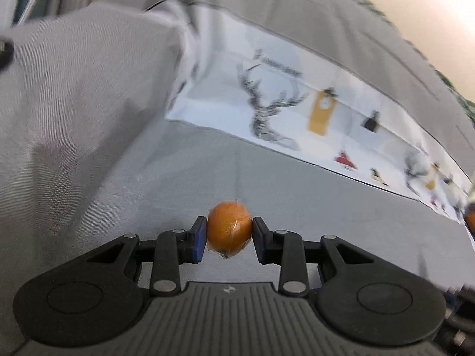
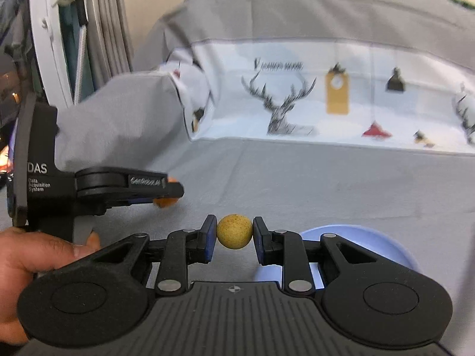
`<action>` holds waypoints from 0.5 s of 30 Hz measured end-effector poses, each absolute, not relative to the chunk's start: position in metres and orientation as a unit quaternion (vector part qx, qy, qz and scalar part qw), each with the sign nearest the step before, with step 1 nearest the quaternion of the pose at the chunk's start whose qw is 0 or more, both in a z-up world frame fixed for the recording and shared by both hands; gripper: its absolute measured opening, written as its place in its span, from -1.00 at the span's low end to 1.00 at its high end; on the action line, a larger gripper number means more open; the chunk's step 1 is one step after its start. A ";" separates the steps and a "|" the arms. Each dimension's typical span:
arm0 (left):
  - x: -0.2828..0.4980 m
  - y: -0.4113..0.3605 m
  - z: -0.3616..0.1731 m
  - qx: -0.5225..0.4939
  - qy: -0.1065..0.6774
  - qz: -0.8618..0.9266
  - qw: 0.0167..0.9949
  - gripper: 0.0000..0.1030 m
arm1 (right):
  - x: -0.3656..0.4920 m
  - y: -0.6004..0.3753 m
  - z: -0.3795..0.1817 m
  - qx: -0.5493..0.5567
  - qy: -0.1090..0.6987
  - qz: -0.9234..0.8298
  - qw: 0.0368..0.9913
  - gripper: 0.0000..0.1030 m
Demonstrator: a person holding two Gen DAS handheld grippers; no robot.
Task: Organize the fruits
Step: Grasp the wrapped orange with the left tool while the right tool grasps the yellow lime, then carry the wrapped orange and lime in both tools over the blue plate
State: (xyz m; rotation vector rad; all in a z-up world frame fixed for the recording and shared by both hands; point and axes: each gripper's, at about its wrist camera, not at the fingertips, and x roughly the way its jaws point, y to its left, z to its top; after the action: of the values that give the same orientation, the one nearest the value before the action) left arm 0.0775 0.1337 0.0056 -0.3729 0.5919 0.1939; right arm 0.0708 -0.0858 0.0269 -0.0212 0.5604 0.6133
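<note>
We've got the left hand-held gripper (image 1: 229, 233) clamped on an orange fruit (image 1: 229, 229), held above the grey cloth (image 1: 297, 195). Our right hand-held gripper (image 2: 234, 233) is pinching a small yellow ball-shaped fruit (image 2: 234, 231), with a pale blue bowl (image 2: 386, 244) just beside it, low on the right.

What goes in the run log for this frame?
left gripper: shut on orange fruit | right gripper: shut on yellow ball-shaped fruit | blue bowl: nearby, lower right
</note>
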 end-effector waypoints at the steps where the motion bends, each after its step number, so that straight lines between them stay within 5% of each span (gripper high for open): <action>1: 0.070 0.126 0.011 -0.173 0.284 0.084 0.939 -0.30 | 0.064 -0.096 0.032 -0.009 0.266 0.296 0.917 -0.46; 15: -0.005 0.048 0.040 -0.098 0.260 -0.017 0.961 -0.29 | 0.021 -0.199 0.025 0.065 0.248 0.242 0.936 -0.47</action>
State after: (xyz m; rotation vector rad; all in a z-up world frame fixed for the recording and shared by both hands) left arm -0.0046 0.0477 0.0399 -0.1982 0.5267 -0.0335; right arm 0.0207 -0.1986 0.0255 0.1325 0.5070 0.4955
